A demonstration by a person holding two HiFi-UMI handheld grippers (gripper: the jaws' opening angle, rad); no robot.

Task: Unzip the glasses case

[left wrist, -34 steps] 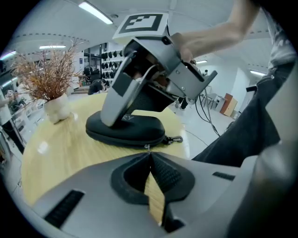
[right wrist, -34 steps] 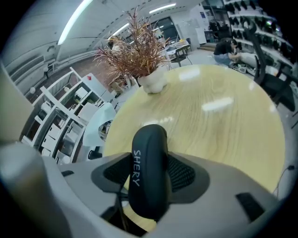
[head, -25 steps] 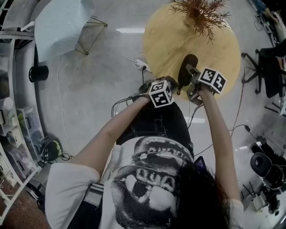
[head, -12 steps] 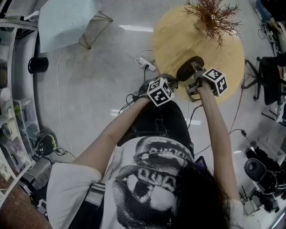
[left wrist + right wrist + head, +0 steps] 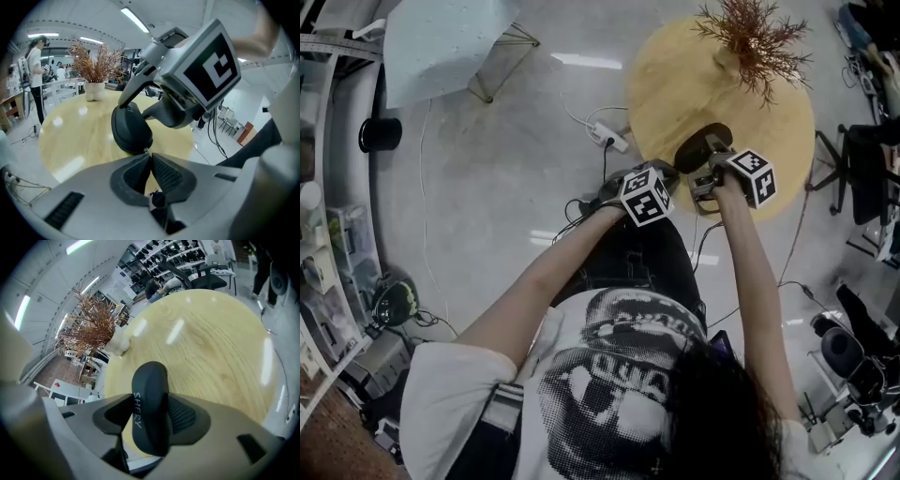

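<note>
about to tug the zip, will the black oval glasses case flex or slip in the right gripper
The black oval glasses case is probably stiff: it keeps its rounded shape clamped in the right gripper. Its smooth surface might slip, though the ribbed pads likely help.

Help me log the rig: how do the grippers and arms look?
Left gripper and right gripper: pale grey bodies, dark textured pads, each with a white cube bearing black square markers. Black cables trail away. Short white T-shirt sleeves.

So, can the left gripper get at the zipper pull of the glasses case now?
Probably yes: the right gripper holds the glasses case up, and the left gripper's closed tips sit at its zipper pull, nothing between.
</note>
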